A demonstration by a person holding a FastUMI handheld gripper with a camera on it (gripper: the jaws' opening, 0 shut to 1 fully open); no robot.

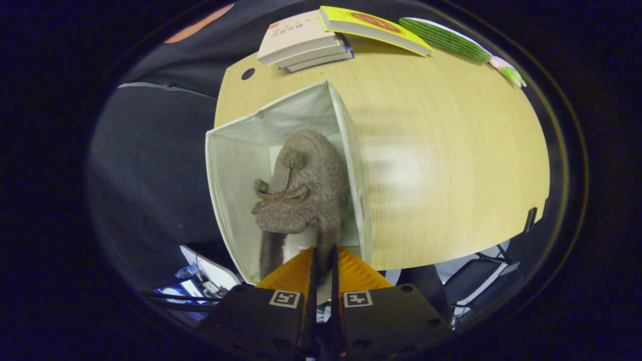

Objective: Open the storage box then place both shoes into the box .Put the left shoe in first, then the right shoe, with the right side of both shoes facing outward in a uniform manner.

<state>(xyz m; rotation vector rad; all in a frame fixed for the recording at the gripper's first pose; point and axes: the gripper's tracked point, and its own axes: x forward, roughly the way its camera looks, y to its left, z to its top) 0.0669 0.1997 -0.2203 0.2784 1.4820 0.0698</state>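
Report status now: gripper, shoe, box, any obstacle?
Gripper shut on fuzzy shoe's collar. Shoe hangs inside open storage box, not released. Nothing blocks the box; books far behind.

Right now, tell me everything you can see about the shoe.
The shoe is a fuzzy grey-brown bootie, woolly-looking, with pompoms on cords and a folded cuff. It hangs inside the open fabric box, toe pointing deeper in. The gripper is shut on its rear edge, one finger on each side. Whether it touches the box floor can't be told.
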